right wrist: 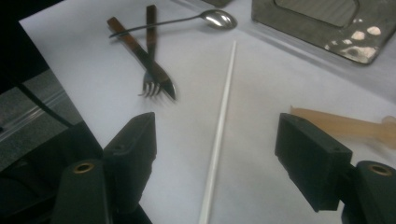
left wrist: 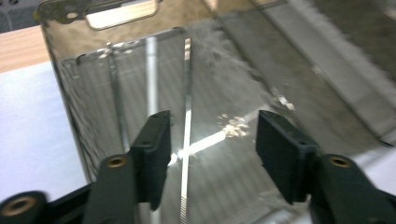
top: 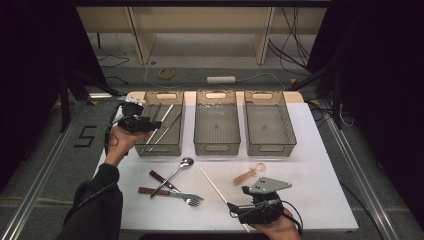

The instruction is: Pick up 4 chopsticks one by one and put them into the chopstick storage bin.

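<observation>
My left gripper [top: 144, 124] [left wrist: 212, 135] hovers open over the left clear bin [top: 159, 149] [left wrist: 70, 93], nothing between its jaws. Inside that bin lie a few thin sticks, a silver chopstick [left wrist: 187, 84] and a white one [left wrist: 151, 65] among them. My right gripper [top: 239, 205] [right wrist: 217, 140] stands open near the table's front edge. A white chopstick [top: 214, 185] [right wrist: 225, 98] lies on the table and runs between its jaws, untouched. Left of it lie a metal spoon [top: 176, 171] [right wrist: 217, 18], a fork [top: 186, 198] [right wrist: 152, 84] and a brown-handled knife [top: 161, 180].
A translucent amber spoon [top: 249, 174] [right wrist: 336, 122] lies right of the chopstick. The middle bin [top: 216, 146] and right bin [top: 270, 147] stand in a row along the back of the white table [top: 310, 190]. A person's left sleeve comes in at bottom left.
</observation>
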Demonstrator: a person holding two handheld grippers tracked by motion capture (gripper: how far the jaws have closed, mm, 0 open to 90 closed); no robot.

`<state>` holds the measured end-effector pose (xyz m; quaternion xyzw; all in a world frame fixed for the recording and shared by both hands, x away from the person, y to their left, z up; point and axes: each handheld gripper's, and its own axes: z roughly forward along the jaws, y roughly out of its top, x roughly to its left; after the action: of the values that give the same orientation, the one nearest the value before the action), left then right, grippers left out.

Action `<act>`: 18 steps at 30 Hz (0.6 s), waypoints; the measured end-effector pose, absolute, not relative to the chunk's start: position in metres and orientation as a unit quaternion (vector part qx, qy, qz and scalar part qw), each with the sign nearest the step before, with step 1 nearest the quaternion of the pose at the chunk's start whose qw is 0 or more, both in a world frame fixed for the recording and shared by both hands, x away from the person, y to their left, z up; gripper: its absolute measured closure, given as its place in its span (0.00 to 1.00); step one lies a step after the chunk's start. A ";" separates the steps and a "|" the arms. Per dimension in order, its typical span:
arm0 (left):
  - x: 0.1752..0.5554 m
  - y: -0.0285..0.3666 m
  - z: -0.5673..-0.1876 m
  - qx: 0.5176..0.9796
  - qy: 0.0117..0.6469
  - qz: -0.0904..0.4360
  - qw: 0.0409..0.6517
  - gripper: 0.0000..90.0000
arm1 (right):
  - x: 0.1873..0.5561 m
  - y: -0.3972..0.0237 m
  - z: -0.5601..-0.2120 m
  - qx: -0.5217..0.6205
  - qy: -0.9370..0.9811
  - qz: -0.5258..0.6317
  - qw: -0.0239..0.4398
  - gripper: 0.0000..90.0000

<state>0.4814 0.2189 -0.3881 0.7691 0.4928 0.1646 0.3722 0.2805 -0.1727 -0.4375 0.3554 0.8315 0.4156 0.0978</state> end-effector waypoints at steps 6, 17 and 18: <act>0.455 0.217 -0.380 0.769 0.475 0.170 0.392 0.35 | 0.283 -0.172 -0.443 0.375 0.834 0.392 0.098 0.41; 0.427 0.206 -0.394 0.783 0.448 0.157 0.402 0.26 | 0.283 -0.166 -0.453 0.379 0.849 0.356 0.093 0.54; 0.424 0.205 -0.395 0.782 0.448 0.157 0.405 0.25 | 0.282 -0.165 -0.454 0.378 0.853 0.348 0.092 0.56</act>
<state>0.4242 0.2048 -0.3955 0.7816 0.4478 0.1575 0.4047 0.2825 -0.1652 -0.4542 0.3782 0.8527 0.3485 0.0919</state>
